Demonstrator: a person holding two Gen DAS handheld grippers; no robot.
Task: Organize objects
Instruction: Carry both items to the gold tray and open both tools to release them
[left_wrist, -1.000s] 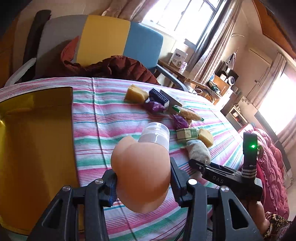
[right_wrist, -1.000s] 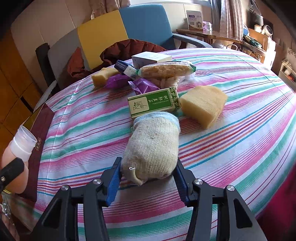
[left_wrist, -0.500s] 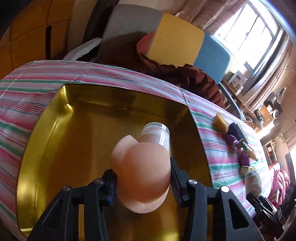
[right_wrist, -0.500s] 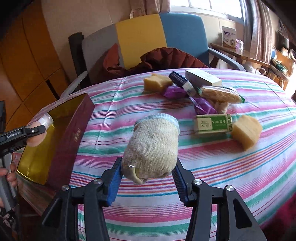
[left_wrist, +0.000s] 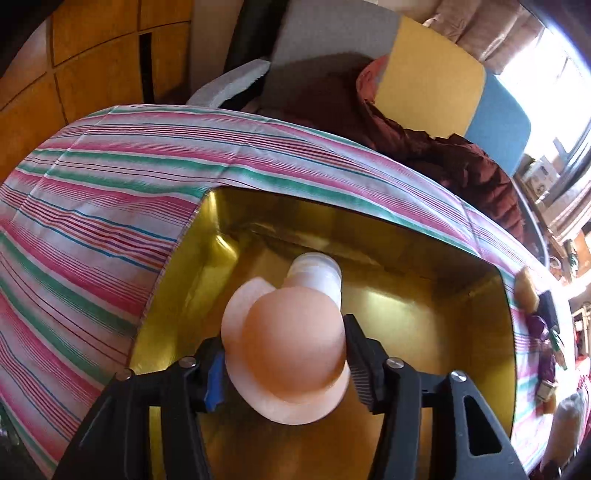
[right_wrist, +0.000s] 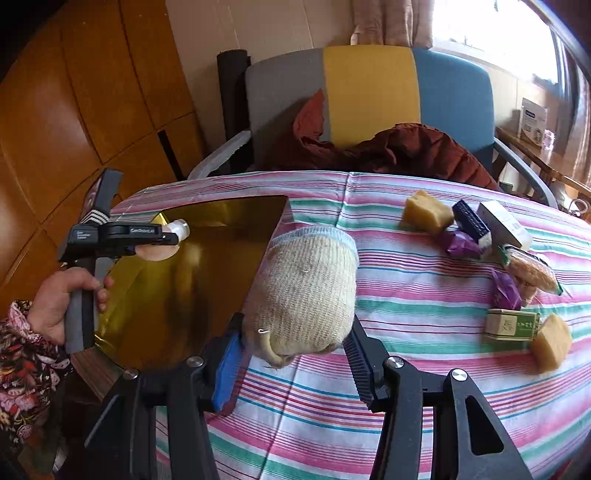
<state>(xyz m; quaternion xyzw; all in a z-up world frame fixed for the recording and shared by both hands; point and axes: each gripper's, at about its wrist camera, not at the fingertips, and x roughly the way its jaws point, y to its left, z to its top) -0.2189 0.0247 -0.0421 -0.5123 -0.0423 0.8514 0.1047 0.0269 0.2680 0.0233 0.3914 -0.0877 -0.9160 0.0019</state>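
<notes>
Left gripper (left_wrist: 282, 339) tilted down over gold-lined box (left_wrist: 332, 221), jaws just spread, pads no longer pressing peach bottle (left_wrist: 291, 332) between them, clear cap toward 12 o'clock. Right gripper (right_wrist: 295, 325) clamped on rolled beige sock (right_wrist: 306, 284), raised above striped tablecloth (right_wrist: 406, 369), box at 9 o'clock. Small white lettering on left gripper's arm, too fine to read. Green carton (right_wrist: 511, 325) at 3 o'clock, printed characters illegible, beside yellow sponge (right_wrist: 552, 341). Purple wrappers (right_wrist: 461, 243) and snack packet (right_wrist: 532, 271) toward 2 o'clock.
</notes>
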